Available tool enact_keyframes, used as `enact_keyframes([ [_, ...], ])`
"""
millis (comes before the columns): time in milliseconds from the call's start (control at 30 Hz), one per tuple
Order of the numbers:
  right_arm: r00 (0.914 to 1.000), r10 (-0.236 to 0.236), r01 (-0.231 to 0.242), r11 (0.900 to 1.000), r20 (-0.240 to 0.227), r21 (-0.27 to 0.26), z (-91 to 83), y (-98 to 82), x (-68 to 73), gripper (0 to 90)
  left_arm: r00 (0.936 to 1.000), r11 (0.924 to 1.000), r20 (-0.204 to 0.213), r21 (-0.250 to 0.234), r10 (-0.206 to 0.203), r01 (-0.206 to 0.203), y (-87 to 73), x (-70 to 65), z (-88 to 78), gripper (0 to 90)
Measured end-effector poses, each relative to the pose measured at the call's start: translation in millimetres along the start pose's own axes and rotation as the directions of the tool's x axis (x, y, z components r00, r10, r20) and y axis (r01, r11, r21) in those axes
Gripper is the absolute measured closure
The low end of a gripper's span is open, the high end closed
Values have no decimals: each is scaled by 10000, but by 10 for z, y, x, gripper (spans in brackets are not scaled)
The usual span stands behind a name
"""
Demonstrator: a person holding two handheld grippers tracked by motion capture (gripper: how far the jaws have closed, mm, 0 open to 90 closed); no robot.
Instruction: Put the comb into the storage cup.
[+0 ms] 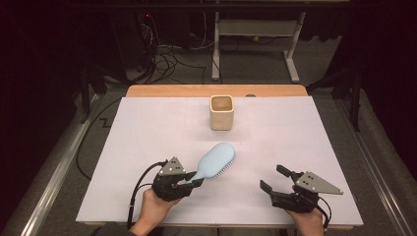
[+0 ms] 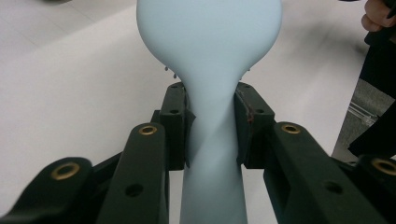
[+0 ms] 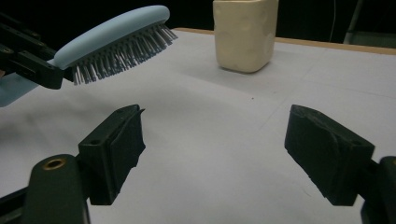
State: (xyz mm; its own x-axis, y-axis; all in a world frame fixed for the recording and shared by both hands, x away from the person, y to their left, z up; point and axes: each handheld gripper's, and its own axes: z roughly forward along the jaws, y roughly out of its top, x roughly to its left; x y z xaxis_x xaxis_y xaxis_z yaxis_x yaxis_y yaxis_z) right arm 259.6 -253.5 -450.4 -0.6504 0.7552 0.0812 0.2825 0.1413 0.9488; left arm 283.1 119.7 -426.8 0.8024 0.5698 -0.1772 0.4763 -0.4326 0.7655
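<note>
Hairbrush (image 2: 210,42) head cropped above pads (image 2: 175,121)

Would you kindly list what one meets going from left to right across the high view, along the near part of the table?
Left gripper, shut on the handle of the light blue plastic hairbrush → right gripper with open jaws.

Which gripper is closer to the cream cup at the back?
Left. The left gripper sits nearer the cream square ceramic cup, just left of it; the right gripper waits farther right.
</note>
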Motion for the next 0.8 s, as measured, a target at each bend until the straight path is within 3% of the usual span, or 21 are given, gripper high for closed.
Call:
enact_keyframes([
  [433, 9980, -142, 153, 9997, -619, 184, 212, 44, 154, 216, 9997, 9998, 153, 48, 167, -168, 22, -34, 42, 689],
  [800, 9882, 49, 39, 9984, -1530, 572, 426, 85, 338, 223, 9995, 9995, 66, 85, 311, -311, 36, -66, 87, 689],
])
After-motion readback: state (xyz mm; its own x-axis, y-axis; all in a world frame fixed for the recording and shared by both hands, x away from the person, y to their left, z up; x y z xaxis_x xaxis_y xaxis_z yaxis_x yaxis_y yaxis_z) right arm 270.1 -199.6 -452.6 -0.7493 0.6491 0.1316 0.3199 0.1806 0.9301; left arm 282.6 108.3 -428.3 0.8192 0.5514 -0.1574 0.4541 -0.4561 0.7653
